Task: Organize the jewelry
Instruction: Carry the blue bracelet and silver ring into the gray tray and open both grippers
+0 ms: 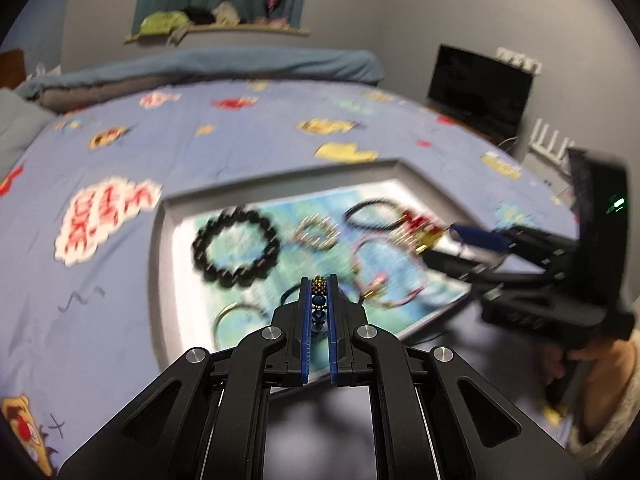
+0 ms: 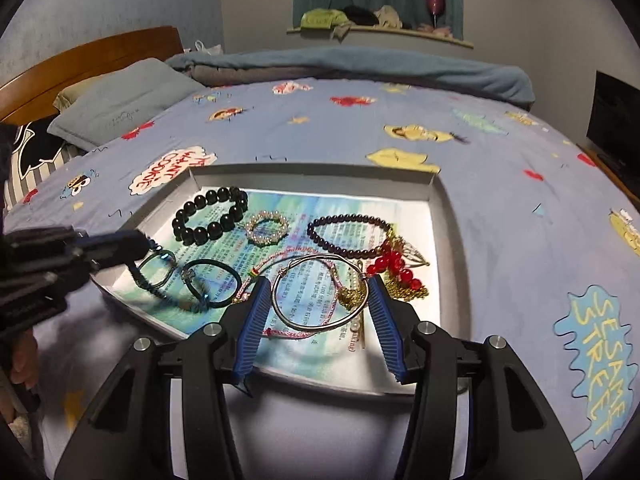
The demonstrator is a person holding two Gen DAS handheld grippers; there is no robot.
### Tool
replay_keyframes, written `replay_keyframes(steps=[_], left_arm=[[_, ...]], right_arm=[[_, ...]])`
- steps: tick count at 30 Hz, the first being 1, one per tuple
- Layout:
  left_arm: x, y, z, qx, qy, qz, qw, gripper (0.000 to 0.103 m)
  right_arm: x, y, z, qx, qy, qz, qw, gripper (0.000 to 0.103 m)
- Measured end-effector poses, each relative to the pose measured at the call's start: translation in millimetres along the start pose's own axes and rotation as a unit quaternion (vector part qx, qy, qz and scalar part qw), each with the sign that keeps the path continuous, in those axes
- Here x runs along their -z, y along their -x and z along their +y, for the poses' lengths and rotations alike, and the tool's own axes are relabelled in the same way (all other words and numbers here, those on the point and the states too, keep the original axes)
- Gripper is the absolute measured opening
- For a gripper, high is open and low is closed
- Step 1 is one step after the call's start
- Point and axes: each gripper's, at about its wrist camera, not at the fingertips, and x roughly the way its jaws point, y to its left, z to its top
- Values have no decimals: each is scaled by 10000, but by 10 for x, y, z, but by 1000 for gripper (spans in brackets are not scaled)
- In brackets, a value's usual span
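Observation:
A shallow grey tray point(image 2: 448, 216) on the bed holds several bracelets on printed paper. My left gripper point(image 1: 319, 288) is shut on a dark blue beaded bracelet point(image 1: 319, 300); in the right wrist view it point(image 2: 140, 242) lifts that bracelet point(image 2: 142, 276) at the tray's left side. My right gripper point(image 2: 316, 284) is open above the tray's near edge, its fingers either side of a silver bangle point(image 2: 316, 292). A black bead bracelet point(image 2: 210, 216), a pearl bracelet point(image 2: 267, 227), a dark purple bead bracelet point(image 2: 348, 236), red beads point(image 2: 394, 266) and a black hair tie point(image 2: 214, 282) lie in the tray.
The blue cartoon-print bedsheet point(image 2: 500, 184) surrounds the tray. Pillows point(image 2: 120, 100) and a wooden headboard point(image 2: 80, 56) are far left, a rolled blanket point(image 2: 360, 64) at the back. A dark monitor point(image 1: 480, 88) stands on the right.

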Motion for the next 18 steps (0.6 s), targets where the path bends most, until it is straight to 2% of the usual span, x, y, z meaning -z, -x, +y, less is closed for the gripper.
replay_keyframes(steps=[5, 12, 18], left_arm=[[19, -55, 195, -349, 158, 56, 9992, 8], [-27, -162, 221, -894, 27, 35, 9960, 8], [-27, -215, 348, -1016, 241, 79, 9945, 8]], right_arm=[[-36, -101, 85, -165, -22, 127, 9998, 50], [-58, -286, 194, -211, -54, 327, 9992, 50], [-42, -390, 245, -209, -40, 447, 9988, 50]])
